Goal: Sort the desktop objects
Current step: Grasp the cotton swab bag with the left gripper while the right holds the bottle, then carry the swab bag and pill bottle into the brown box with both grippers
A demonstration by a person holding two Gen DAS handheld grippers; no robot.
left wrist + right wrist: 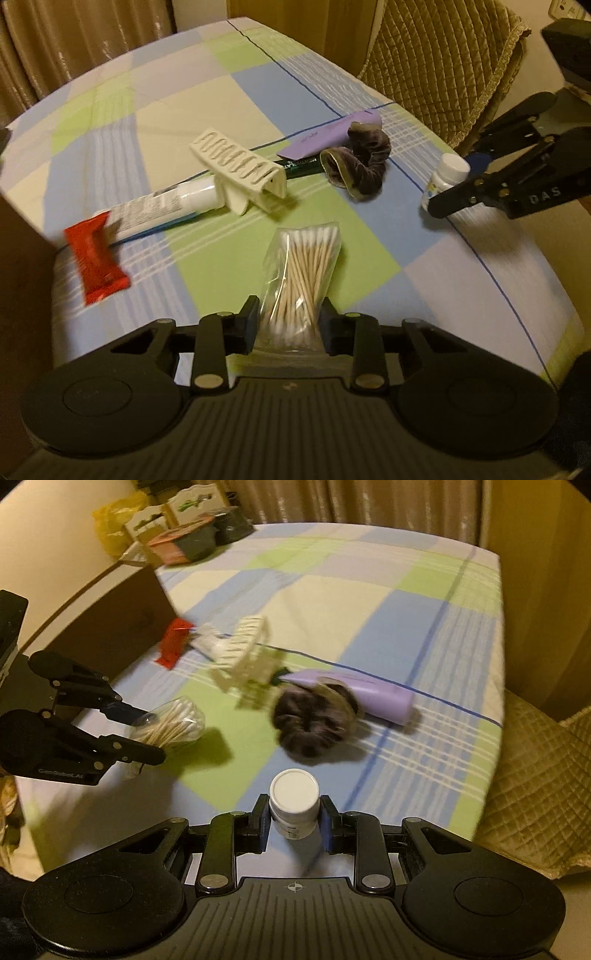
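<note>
Clear plastic crinkles between the pads of your left tool [289, 325], which is closed on the bag of cotton swabs [301, 273]; your right tool [294, 821] is clamped on the small white-capped bottle [294, 803], held upright between its fingers. So by my reading you have two items in hand and none visibly sorted yet: neither view shows anything placed in a container, and the sorting is at an early stage. Just ahead of the left tool, on the checked table [369, 254], the red packet [96, 258] lies off to the left, touching the end of the white tube [162, 210]. Beyond that the cream hair claw [243, 170] sits over the tube, with a dark green tube [301, 168] poking out behind it. Farther on, the dark velvet scrunchie [360, 164] rests against the lilac tube [328, 138]. All six of those are left to handle. The right wrist view gives you what the left lacks: a brown box [110, 627] standing left of the pile, a likely destination though its inside is hidden, and more boxes and a yellow bag [110, 524] at the far corner. The left wrist view alone shows the quilted chair back [443, 59] beyond the table's far edge.
</note>
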